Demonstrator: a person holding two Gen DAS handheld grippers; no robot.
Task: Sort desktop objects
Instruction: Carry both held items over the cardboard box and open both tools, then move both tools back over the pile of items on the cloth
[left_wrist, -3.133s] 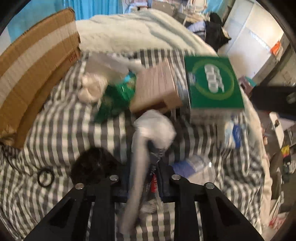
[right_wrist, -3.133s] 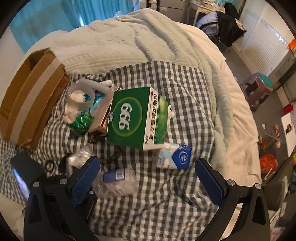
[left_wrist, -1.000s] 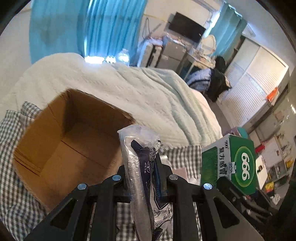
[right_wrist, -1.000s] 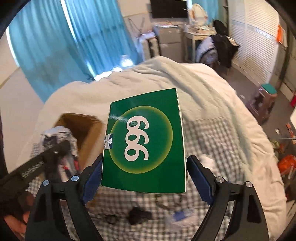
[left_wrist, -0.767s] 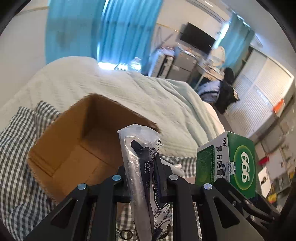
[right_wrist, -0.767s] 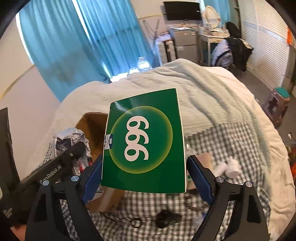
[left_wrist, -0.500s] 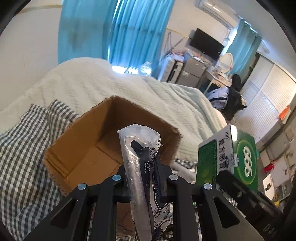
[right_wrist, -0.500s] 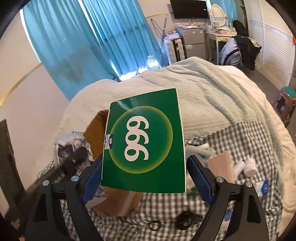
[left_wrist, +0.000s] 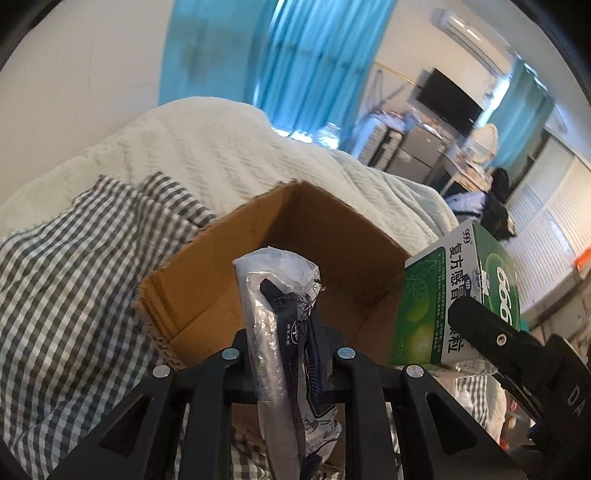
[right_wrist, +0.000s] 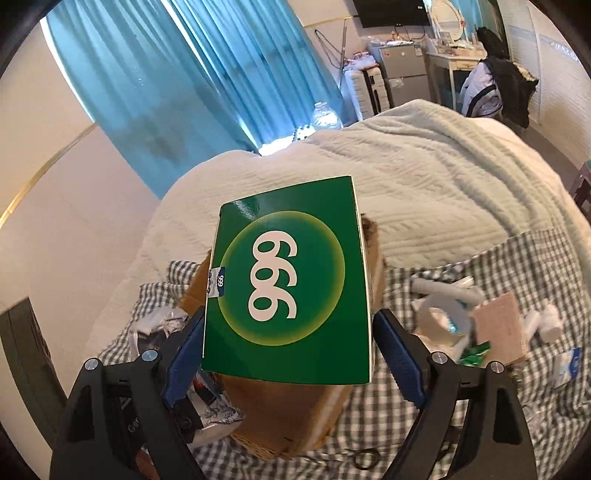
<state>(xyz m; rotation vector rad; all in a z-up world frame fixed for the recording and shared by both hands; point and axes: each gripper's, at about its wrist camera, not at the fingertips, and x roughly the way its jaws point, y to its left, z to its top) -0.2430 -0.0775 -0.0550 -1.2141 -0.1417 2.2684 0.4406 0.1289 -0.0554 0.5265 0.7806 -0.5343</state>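
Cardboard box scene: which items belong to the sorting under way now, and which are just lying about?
In play:
- left gripper, shut on plastic-wrapped packet
- right gripper, shut on green 999 box
- cardboard box, open

Lying about:
- tape roll
- brown pad
- white bottle
- checked cloth

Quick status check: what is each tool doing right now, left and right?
Left tool: closed on a plastic-wrapped packet, held above the cardboard box.
Right tool: closed on the green carton.
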